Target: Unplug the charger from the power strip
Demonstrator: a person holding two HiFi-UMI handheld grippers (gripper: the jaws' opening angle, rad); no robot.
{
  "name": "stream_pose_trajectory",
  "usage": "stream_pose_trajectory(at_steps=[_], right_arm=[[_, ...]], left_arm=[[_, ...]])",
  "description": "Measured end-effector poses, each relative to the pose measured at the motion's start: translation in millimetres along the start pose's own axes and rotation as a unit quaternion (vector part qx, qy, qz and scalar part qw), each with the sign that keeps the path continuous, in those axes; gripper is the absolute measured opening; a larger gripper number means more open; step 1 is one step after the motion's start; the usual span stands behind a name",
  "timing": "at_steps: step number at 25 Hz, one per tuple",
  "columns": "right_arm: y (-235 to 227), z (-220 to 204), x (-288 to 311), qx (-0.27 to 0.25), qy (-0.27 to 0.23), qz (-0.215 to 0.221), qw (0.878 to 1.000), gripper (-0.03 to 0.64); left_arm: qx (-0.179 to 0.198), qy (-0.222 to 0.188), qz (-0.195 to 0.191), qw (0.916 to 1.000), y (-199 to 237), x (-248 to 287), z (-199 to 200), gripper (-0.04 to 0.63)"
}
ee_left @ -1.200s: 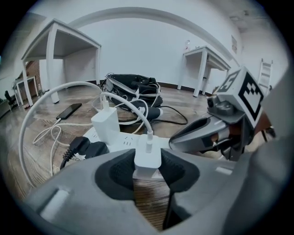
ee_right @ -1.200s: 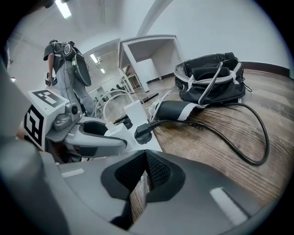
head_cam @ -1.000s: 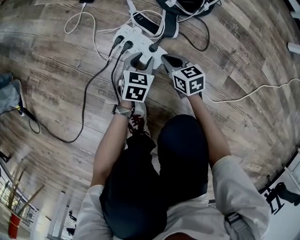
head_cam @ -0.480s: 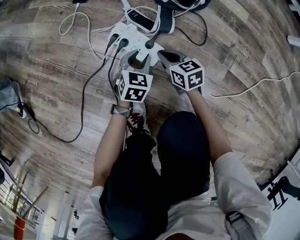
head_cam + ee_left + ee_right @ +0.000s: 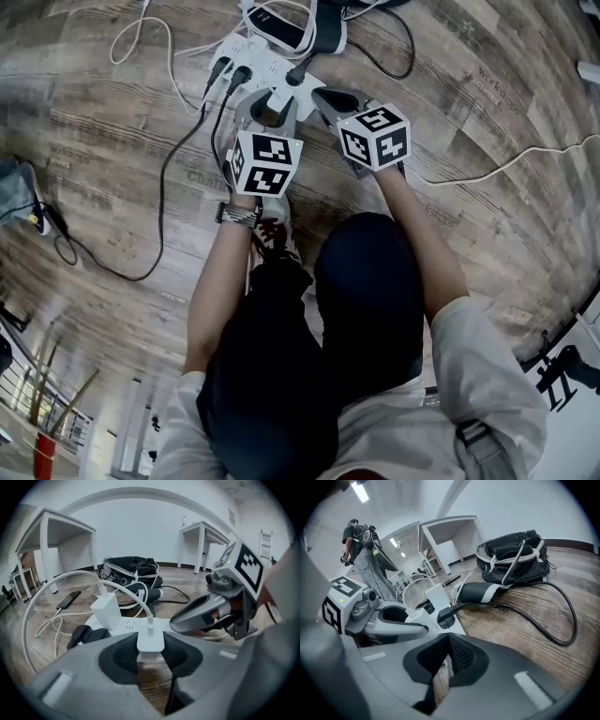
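A white power strip [image 5: 265,64] lies on the wood floor with several plugs in it. My left gripper [image 5: 266,101] is at its near end, shut on a small white charger [image 5: 150,643] whose white cable [image 5: 126,595] arcs up and left. Whether the charger's prongs sit in the strip [image 5: 123,626] is hidden by the jaws. My right gripper [image 5: 325,95] is shut, tips down at the strip's near right corner [image 5: 423,620], beside a black plug [image 5: 446,616]. In the left gripper view the right gripper [image 5: 197,616] lies close on the right.
A taller white charger [image 5: 107,609] and black plugs [image 5: 228,71] stand further along the strip. A phone [image 5: 281,30] and a black bag [image 5: 515,557] lie beyond it. Black and white cables [image 5: 169,187] trail over the floor. White tables [image 5: 56,531] and a person [image 5: 358,541] stand further off.
The left gripper has rolled a little about its own line while staying over the strip's near end. The right gripper has not moved. The head view has shifted slightly.
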State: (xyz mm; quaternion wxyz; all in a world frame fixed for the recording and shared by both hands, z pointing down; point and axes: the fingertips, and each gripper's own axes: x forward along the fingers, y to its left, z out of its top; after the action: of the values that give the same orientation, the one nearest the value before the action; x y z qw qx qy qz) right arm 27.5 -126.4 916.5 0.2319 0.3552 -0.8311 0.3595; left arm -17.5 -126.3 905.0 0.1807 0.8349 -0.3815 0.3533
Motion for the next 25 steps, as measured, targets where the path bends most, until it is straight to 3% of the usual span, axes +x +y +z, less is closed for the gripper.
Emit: stream_pose_trajectory(at_steps=[3, 8, 14, 20, 23, 25], right_arm=[[0.3, -0.1, 0.0, -0.002, 0.0, -0.001, 1.0, 0.002], [0.7, -1.0, -0.8, -0.001, -0.002, 0.0, 1.0, 0.002], [-0.3, 0.4, -0.8, 0.002, -0.005, 0.003, 1.0, 0.002], [-0.5, -0.2, -1.1, 0.005, -0.005, 0.005, 1.0, 0.002], [-0.2, -0.2, -1.3, 0.004, -0.006, 0.005, 1.0, 0.002], [-0.6, -0.3, -1.1, 0.004, -0.006, 0.004, 1.0, 0.002]], left_arm=[[-0.016, -0.003, -0.003, 0.9999, 0.5, -0.4, 0.2, 0.14], [-0.077, -0.01, -0.013, 0.9969, 3.3, -2.2, -1.2, 0.144], [-0.012, -0.003, 0.006, 0.9999, 0.4, -1.5, 0.7, 0.138], [0.01, 0.006, 0.007, 0.9999, -1.9, -1.3, 1.1, 0.138], [0.002, 0.005, 0.002, 1.0, -2.2, -1.8, 0.4, 0.138], [-0.028, -0.001, -0.008, 0.9996, -0.5, -2.6, -0.2, 0.138]])
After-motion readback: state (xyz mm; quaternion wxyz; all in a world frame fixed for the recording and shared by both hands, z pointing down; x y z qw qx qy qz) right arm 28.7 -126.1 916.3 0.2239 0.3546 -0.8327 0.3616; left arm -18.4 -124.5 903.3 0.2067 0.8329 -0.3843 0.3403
